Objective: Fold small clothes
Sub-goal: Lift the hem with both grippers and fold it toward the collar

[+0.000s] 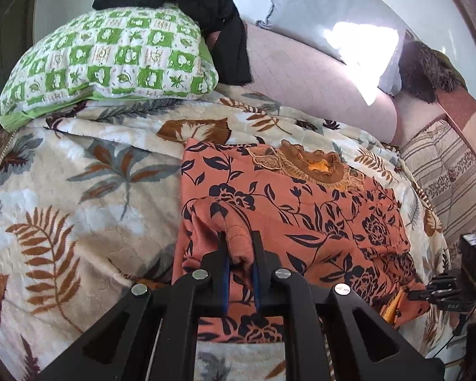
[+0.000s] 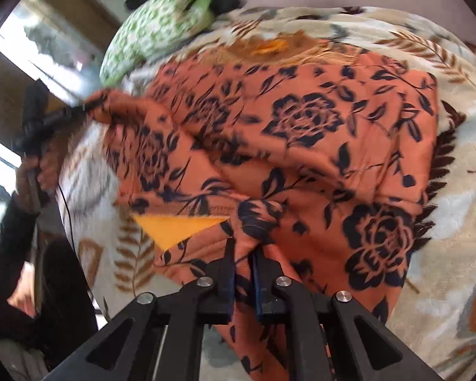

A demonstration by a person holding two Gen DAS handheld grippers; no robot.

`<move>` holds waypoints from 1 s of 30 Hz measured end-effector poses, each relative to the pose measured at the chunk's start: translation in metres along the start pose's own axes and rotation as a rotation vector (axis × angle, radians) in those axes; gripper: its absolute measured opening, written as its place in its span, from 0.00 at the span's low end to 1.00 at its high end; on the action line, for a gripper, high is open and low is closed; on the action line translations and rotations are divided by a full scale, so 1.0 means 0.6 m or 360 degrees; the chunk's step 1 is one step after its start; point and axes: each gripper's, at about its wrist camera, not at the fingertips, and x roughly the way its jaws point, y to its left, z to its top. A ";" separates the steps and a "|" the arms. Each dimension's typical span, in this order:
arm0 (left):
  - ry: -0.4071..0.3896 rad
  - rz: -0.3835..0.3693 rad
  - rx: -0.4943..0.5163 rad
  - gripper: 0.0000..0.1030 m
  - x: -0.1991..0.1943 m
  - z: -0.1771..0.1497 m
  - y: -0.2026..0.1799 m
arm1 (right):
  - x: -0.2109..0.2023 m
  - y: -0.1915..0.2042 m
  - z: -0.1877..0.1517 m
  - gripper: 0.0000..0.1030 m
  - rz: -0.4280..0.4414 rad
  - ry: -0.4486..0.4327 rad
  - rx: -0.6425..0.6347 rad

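The orange flowery top (image 1: 288, 209) lies spread on the leafy blanket (image 1: 79, 190), ahead of both jaws. The left gripper (image 1: 240, 254) pinches one bottom corner and the right gripper (image 2: 245, 254) pinches the other, so the bottom can fold up evenly.

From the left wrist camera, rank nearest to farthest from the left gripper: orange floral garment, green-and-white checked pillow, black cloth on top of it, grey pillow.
1. Orange floral garment, pinched in the left gripper.
2. Green-and-white checked pillow, up left.
3. Black cloth and grey pillow, far back: too close to call.
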 end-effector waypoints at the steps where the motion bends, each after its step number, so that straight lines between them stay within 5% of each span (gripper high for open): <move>1: -0.0022 0.0000 0.0013 0.11 -0.012 -0.002 -0.002 | -0.018 0.013 -0.003 0.06 -0.0010 -0.0048 -0.0037; 7: -0.0194 -0.0112 0.0027 0.11 -0.065 0.061 -0.011 | -0.157 -0.017 0.056 0.06 -0.0064 -0.0535 0.0038; 11: -0.0188 -0.0096 -0.0080 0.12 0.011 0.152 0.001 | -0.198 -0.133 0.146 0.06 -0.0088 -0.0867 0.0354; 12: -0.0159 -0.0059 -0.0116 0.18 0.053 0.173 0.008 | -0.188 -0.173 0.162 0.06 -0.0155 -0.0915 0.0472; 13: -0.0098 -0.0020 -0.0131 0.38 0.095 0.185 0.013 | -0.175 -0.205 0.174 0.09 -0.0191 -0.0923 0.0568; 15: 0.0014 0.0151 -0.0140 0.54 0.170 0.191 0.026 | -0.103 -0.270 0.188 0.12 -0.0253 -0.0732 0.0727; 16: 0.0061 0.0219 -0.0122 0.54 0.194 0.189 0.034 | -0.077 -0.285 0.185 0.22 -0.0315 -0.0655 0.0766; 19: 0.0084 0.0232 -0.0159 0.54 0.199 0.159 0.066 | -0.046 -0.295 0.141 0.84 -0.0281 -0.0593 0.0793; 22: 0.0067 0.0248 -0.0117 0.55 0.152 0.119 0.084 | -0.077 -0.268 0.093 0.84 -0.0229 -0.0662 0.0755; 24: 0.0072 0.0200 -0.0133 0.69 0.120 0.087 0.092 | -0.093 -0.257 0.059 0.84 -0.0131 -0.0676 0.0774; 27: 0.0215 0.0033 -0.0083 0.76 0.124 0.045 0.079 | -0.057 -0.232 0.041 0.84 -0.0020 -0.0499 0.0741; 30: 0.0384 0.0064 0.0023 0.76 0.176 0.016 0.054 | 0.008 -0.207 0.040 0.84 -0.0029 -0.0256 0.0685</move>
